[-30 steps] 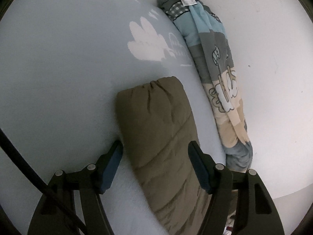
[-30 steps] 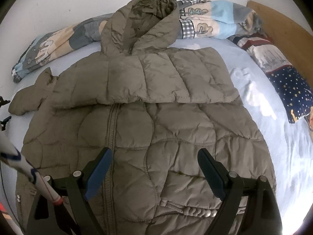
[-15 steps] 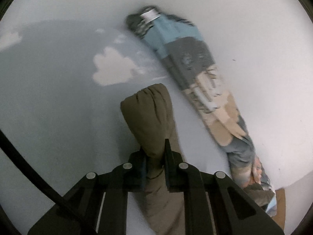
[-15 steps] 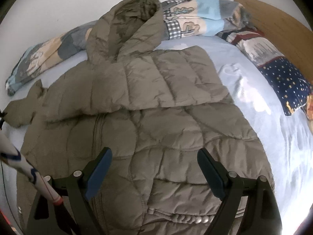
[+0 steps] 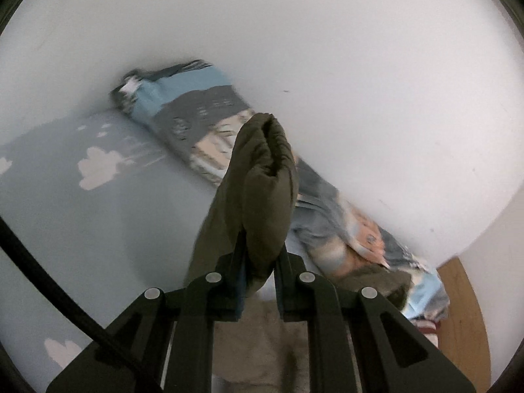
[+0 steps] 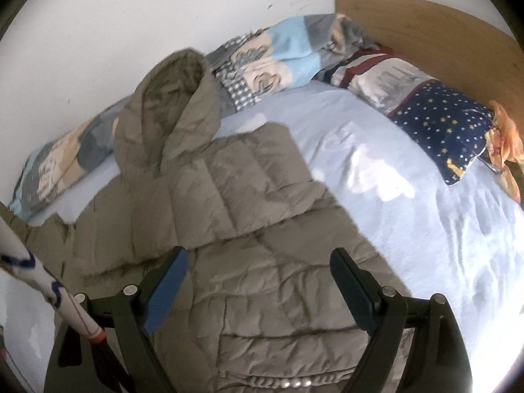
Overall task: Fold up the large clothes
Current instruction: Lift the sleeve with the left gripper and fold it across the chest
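An olive-brown puffer jacket (image 6: 249,229) lies spread on the light blue bed sheet (image 6: 409,203), hood toward the wall, one sleeve folded across the chest. My left gripper (image 5: 258,258) is shut on the jacket's other sleeve (image 5: 262,190), near its cuff, and holds it lifted above the sheet (image 5: 65,203). My right gripper (image 6: 258,285) is open and empty, hovering over the jacket's lower body.
A rolled patterned blanket (image 5: 203,131) lies along the white wall; it also shows in the right wrist view (image 6: 278,55). A star-print pillow (image 6: 439,121) sits by the wooden headboard (image 6: 425,32). A white pole (image 6: 49,288) crosses the right view's lower left.
My left gripper closed on the sleeve cuff and lifted it off the sheet. My right gripper swung right over the jacket and stayed open.
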`<state>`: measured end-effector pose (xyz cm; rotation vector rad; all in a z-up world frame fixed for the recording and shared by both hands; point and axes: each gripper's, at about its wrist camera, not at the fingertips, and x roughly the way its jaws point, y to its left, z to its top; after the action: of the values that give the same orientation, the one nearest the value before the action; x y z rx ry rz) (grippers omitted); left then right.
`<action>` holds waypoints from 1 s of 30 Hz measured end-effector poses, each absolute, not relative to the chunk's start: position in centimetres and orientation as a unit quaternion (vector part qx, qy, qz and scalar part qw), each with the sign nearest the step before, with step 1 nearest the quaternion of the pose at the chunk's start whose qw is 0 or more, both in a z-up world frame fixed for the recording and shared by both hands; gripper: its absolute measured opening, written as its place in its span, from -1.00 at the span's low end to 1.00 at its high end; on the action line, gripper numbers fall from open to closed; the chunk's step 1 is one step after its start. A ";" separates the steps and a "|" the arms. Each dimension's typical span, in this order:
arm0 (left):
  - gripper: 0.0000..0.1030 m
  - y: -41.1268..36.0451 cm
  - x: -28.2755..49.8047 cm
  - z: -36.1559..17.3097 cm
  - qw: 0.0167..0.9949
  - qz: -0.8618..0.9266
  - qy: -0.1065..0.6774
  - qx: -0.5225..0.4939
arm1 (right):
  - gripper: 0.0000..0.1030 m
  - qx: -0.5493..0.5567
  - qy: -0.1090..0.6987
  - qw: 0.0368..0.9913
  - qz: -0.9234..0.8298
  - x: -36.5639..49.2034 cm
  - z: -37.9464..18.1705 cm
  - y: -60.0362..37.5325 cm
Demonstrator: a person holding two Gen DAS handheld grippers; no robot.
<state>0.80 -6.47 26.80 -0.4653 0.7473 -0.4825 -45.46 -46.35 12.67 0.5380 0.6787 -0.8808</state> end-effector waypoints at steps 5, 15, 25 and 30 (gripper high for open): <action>-0.74 -11.5 -3.9 30.4 0.876 -0.263 0.352 -0.198 | 0.78 0.268 0.288 0.813 -0.429 -47.6 14.1 -47.7; -0.74 -22.7 -13.1 32.2 0.860 -0.327 0.364 -0.147 | 0.78 0.312 0.256 0.805 -0.434 -51.9 15.5 -50.1; -0.74 -35.2 -21.1 25.6 0.822 -0.380 0.414 -0.085 | 0.78 0.335 0.239 0.799 -0.439 -56.5 16.5 -52.1; -0.74 -39.9 -24.1 19.5 0.804 -0.384 0.452 -0.042 | 0.78 0.343 0.235 0.795 -0.441 -57.7 16.5 -52.8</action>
<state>-24.06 -39.89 19.50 -0.0905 0.9678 -0.8226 -57.73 -52.77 16.54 0.7376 0.5058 -0.9474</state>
